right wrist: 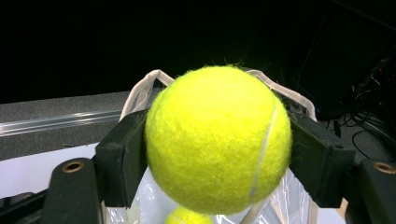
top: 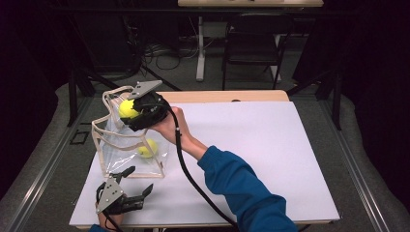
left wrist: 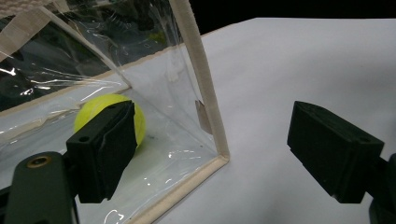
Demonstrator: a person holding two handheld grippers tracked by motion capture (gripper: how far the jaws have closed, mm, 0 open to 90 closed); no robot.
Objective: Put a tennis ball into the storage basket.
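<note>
Two tennis balls: one (top: 128, 108) at upper left of the high view, clamped between black pads, one (top: 148, 148) lower down, lying inside the bag. One clear bag (top: 111, 145) with cream trim and two looped handles, left of centre. Two tongs: one (top: 138, 112) at the bag's mouth, one (top: 138, 186) near the bottom left edge, spread wide. One white tabletop (top: 270, 159) across the middle. One blue sleeve (top: 246, 193) rising from the bottom edge. One dark chair (top: 254, 38) at upper centre. One white table leg (top: 200, 48) beside that chair.
</note>
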